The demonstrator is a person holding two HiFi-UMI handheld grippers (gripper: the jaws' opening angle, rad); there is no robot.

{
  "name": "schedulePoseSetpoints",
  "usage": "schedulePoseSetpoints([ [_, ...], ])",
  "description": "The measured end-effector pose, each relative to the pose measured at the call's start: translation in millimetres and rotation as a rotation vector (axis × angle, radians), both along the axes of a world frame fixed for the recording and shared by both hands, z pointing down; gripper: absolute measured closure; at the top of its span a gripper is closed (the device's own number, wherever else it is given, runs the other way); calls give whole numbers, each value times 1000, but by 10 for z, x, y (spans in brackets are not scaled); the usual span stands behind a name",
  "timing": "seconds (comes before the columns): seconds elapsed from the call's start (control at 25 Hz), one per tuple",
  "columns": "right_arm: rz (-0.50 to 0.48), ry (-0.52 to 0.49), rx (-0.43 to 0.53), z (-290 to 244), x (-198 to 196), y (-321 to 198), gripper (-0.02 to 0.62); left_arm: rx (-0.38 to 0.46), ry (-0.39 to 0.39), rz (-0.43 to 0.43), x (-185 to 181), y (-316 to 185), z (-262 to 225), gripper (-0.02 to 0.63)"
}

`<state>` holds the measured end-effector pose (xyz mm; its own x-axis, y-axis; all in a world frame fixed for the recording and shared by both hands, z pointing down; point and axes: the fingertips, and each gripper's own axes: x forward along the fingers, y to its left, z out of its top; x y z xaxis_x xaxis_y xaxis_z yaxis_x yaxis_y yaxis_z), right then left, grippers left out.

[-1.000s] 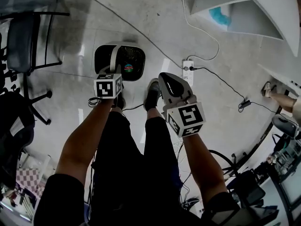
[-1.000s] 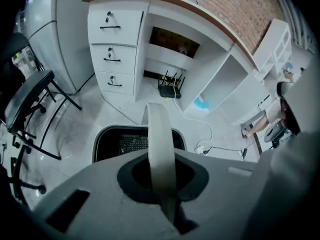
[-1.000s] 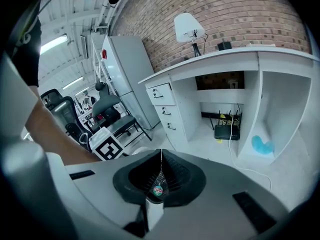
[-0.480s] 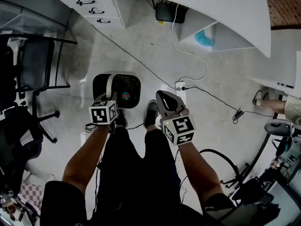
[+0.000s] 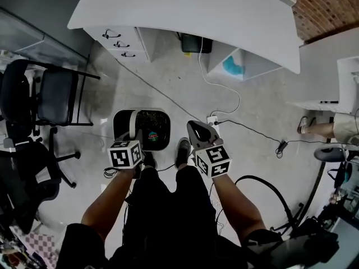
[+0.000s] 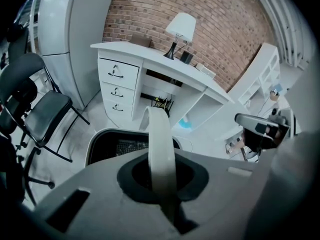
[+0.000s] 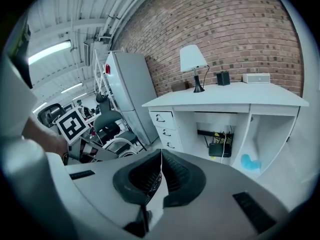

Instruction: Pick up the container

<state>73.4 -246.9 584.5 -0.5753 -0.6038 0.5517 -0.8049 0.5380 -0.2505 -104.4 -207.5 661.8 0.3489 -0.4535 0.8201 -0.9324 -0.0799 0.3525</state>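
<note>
A: Head view 1st. Where's the container (image 5: 115, 129)?
B: Centre-left, just ahead of the shoes (image 5: 183, 149). Black inside, white rim. Left gripper (image 5: 135, 139) has its jaws closed on the white handle (image 5: 133, 122). Looks to hang off the floor (image 5: 258, 94), can't swear to it.
A: Right gripper (image 5: 193, 126)?
B: Beside it, centre frame, jaws closed, nothing in them. So 1 grip carries everything.
A: Risk?
B: It hangs by a strap-like handle, so prob. it swings w/ any quick move. Small coloured thing (image 5: 152, 133) inside could tip out if it tilts. Also a cable (image 5: 247, 129) & power strip (image 5: 212, 120) on the floor right of centre: trip hazard if the person steps that way.
A: Left gripper view?
B: Handle runs up the middle, pinched between the jaws at the bottom. Container's dark inside sits left of centre, below. Handle looks smooth & curved, so I'd guess it can slide thru the jaws, and then the load shifts or drops.
A: Right gripper view?
B: Jaws pressed flat together, bottom centre, empty. White surface (image 7: 225, 96) w/ lamp (image 7: 192, 59) in the upper right, well apart.
A: So no backup.
B: Right. If the left grip slips, nothing catches it. A 2nd hold on the rim would be safer, IMO.
</note>
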Motion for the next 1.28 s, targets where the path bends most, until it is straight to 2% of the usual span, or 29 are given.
schedulePoseSetpoints([
  [0.48,-5,-14,100,-893,-3,94,588,61,95,-4,107,226,-1144,597],
  [0.92,41,-76,211,-1758,-64,166,588,114,100,25,-56,421,-1893,595],
  [1.16,40,-100,288,-2265,-40,218,588,168,142,45,-114,383,-2221,595],
  [1.28,47,-97,306,-2425,-30,211,588,186,129,65,-152,355,-2360,595],
])
